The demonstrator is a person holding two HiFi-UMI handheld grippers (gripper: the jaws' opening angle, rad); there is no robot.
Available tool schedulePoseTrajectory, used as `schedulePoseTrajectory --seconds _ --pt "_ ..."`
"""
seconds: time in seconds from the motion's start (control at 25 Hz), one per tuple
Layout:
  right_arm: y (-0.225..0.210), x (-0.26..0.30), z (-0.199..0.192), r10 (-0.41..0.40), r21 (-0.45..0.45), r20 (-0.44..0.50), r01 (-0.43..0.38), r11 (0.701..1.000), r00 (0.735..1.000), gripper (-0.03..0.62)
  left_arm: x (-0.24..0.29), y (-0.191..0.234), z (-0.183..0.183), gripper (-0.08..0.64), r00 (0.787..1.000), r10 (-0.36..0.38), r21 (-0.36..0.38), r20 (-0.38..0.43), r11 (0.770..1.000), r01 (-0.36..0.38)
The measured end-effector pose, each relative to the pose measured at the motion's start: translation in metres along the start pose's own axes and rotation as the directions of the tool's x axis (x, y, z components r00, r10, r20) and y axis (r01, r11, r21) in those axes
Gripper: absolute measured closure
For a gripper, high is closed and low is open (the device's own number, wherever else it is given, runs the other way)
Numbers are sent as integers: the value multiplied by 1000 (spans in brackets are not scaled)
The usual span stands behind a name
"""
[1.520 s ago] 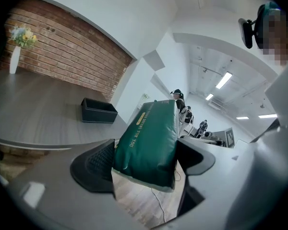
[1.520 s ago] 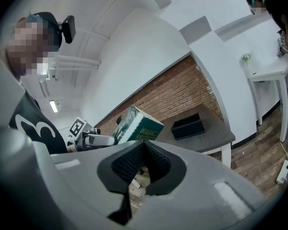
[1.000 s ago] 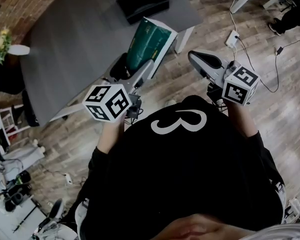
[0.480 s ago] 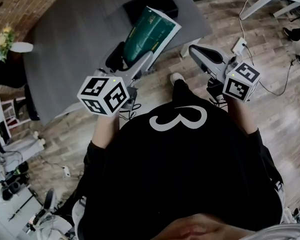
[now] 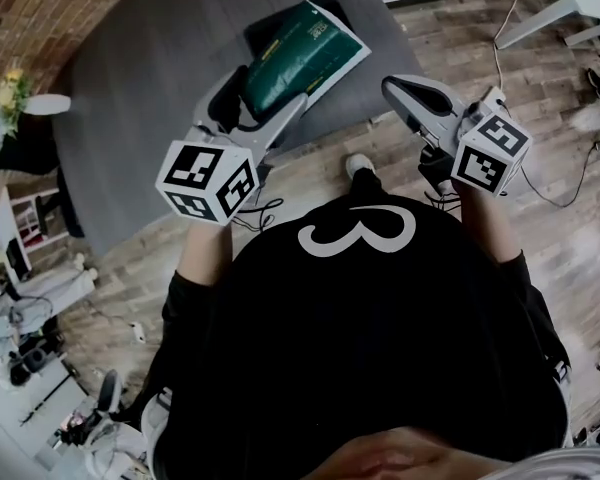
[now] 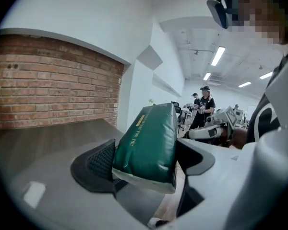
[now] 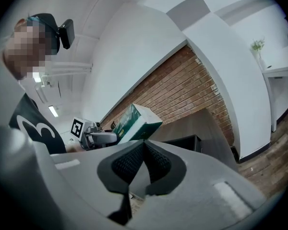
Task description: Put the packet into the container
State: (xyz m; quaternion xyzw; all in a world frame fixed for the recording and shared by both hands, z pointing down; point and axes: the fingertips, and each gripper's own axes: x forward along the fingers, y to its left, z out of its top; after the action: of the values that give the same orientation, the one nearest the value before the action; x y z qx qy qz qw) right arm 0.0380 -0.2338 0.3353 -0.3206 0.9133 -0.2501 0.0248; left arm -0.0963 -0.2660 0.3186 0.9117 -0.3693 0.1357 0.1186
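A green packet (image 5: 298,58) with a white end is clamped in my left gripper (image 5: 255,96), which is shut on its lower part and holds it above the grey table (image 5: 140,78). In the left gripper view the packet (image 6: 149,145) fills the gap between the black pads. A black container (image 5: 330,8) stands on the table just beyond the packet, mostly hidden by it. My right gripper (image 5: 405,90) hangs over the wooden floor right of the table, shut and empty. Its own view shows the pads (image 7: 127,164) pressed together, with the packet (image 7: 137,121) and container (image 7: 180,143) behind.
A white vase with flowers (image 5: 25,98) stands at the table's left end by a brick wall. White table legs and cables (image 5: 540,183) lie on the wooden floor to the right. The person's shoe (image 5: 358,166) is near the table edge. People (image 6: 204,107) stand far off.
The person has stepped closer to the table. My left gripper has carried the packet up and forward, now over the table and overlapping the container. The right gripper stayed shut.
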Motion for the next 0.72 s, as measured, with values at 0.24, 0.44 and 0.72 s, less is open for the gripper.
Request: schedulePoseTrajectory --seconds 0.24,0.44,0.72 --pt "-28 3 15 22 -12 -12 -22 1000 1000 591 28 9 11 143 1000 14 143 -7 990 -13" --pt "-46 8 36 46 -41 -25 -47 998 999 591 49 15 18 144 999 33 244 -26 969 -25" --pt "-66 9 51 50 -60 -21 -52 997 999 591 71 33 2 146 993 61 286 -100 958 -30"
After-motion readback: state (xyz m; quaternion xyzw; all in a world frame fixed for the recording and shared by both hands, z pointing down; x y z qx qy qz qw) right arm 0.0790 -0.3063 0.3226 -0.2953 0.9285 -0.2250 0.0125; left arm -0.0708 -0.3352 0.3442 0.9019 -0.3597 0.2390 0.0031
